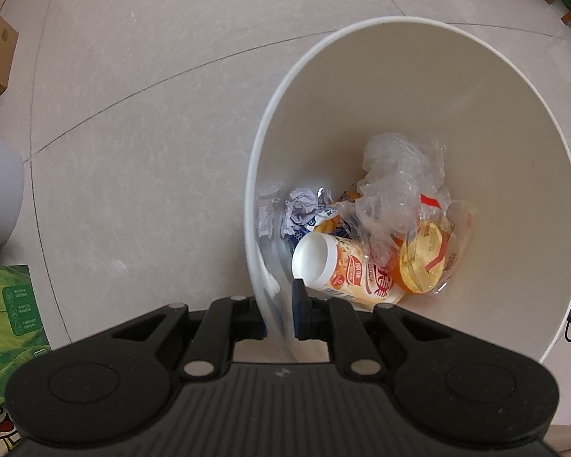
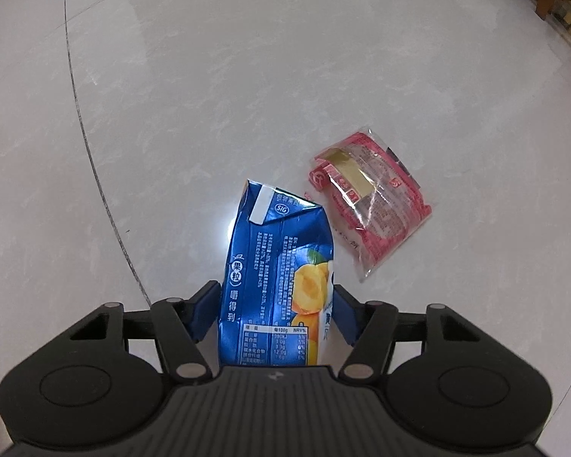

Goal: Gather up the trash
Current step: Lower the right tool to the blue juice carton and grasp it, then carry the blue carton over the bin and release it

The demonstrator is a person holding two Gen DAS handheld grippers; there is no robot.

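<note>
Trash already fills the bin (image 1: 495,144), its rim pinched by the left gripper (image 1: 279,314); right gripper (image 2: 274,312) straddles the floor's blue carton (image 2: 278,266), contact unclear; red wrapper (image 2: 369,205) remains

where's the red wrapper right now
In the right wrist view, the red wrapper lies on the floor, just right of the blue carton.

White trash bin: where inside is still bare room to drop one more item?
Inside the white plastic trash bin, the far wall and the right side lie bare. The near-left bottom is crowded: a white-capped yellow bottle, a crumpled clear plastic bag and crumpled white paper.
</note>
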